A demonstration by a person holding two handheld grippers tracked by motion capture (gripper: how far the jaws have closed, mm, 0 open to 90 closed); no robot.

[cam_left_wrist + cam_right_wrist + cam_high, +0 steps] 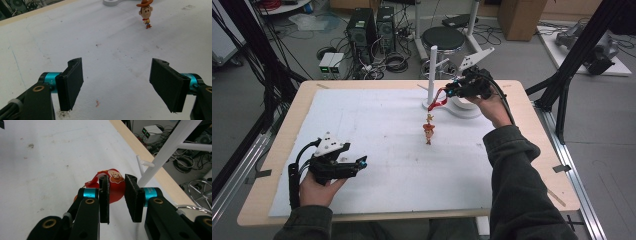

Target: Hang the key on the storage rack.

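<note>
A small cowboy figure with a brown hat hangs below a red strap near the middle of the white mat. My right gripper is shut on that strap, close to a white peg stand at the far side. Whether the figure's feet touch the mat I cannot tell. My left gripper is held low over the near left of the mat, its jaws wide open with nothing between them, pointing toward the figure.
The white mat covers most of the wooden table. The stand's round base sits at the far edge, with short pegs sticking out. Computers, cables and a stool stand on the floor beyond the table.
</note>
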